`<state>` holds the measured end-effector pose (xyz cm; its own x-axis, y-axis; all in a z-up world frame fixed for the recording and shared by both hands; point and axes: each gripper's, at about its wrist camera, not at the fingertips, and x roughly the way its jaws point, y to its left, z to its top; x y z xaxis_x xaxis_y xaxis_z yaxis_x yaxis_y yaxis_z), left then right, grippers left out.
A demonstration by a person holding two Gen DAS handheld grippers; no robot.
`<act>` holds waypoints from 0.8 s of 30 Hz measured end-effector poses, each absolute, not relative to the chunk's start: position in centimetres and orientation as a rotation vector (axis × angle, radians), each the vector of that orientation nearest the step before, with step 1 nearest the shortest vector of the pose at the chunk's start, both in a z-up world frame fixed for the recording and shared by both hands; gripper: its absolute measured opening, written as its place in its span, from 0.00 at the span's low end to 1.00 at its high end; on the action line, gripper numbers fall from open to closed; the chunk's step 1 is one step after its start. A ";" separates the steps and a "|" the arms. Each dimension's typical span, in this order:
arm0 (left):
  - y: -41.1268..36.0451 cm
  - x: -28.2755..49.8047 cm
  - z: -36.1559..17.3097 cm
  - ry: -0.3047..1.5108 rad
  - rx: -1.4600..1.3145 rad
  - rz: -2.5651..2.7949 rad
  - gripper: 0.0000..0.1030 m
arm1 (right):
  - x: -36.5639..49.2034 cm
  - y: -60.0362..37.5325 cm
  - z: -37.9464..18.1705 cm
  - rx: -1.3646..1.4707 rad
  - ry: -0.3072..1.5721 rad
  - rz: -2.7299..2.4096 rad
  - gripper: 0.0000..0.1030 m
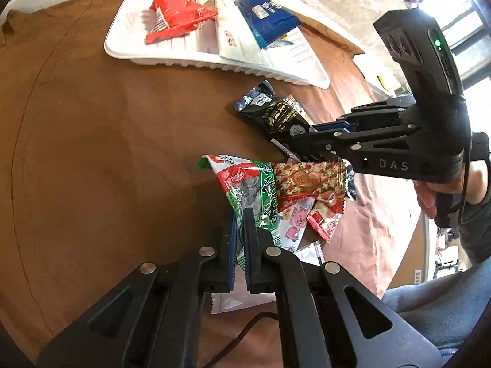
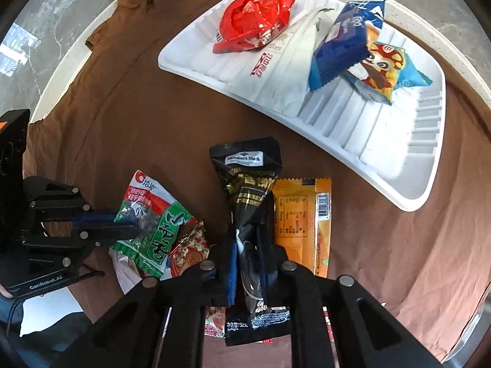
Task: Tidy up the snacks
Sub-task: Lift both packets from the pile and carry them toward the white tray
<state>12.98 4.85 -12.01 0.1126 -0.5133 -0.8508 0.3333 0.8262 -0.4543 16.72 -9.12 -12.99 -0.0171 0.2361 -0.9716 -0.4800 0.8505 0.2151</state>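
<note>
My left gripper (image 1: pixel 241 214) is shut on a green and red snack packet (image 1: pixel 245 184), also in the right wrist view (image 2: pixel 153 224). My right gripper (image 2: pixel 250 239) is shut on a black snack packet (image 2: pixel 248 184), which shows in the left wrist view (image 1: pixel 273 110) with the right gripper (image 1: pixel 294 141) on it. A white tray (image 2: pixel 383 135) lies beyond, holding a red packet (image 2: pixel 257 18), a white packet (image 2: pixel 276 73), a blue packet (image 2: pixel 340 46) and a cartoon packet (image 2: pixel 389 67). The tray also shows in the left wrist view (image 1: pixel 153 52).
An orange packet (image 2: pixel 303 224) lies right of the black one. A red patterned packet (image 1: pixel 307 181) and a pink cartoon packet (image 1: pixel 294 220) lie in the pile by the green one. A brown cloth (image 1: pixel 92 138) covers the round table (image 2: pixel 76 46).
</note>
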 end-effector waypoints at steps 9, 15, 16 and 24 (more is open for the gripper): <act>5.5 13.1 -11.2 1.303 -0.194 -0.630 0.01 | 16.1 -10.6 -10.7 -0.173 1.432 0.570 0.11; 5.9 13.1 -10.2 1.286 -0.204 -0.640 0.01 | 15.6 -11.7 -10.1 -0.142 1.412 0.564 0.11; 6.0 13.1 -10.0 1.284 -0.204 -0.640 0.01 | 15.4 -11.9 -9.8 -0.135 1.406 0.565 0.11; 7.1 13.1 -8.5 1.259 -0.237 -0.642 0.01 | 14.9 -13.6 -8.1 -0.084 1.369 0.557 0.11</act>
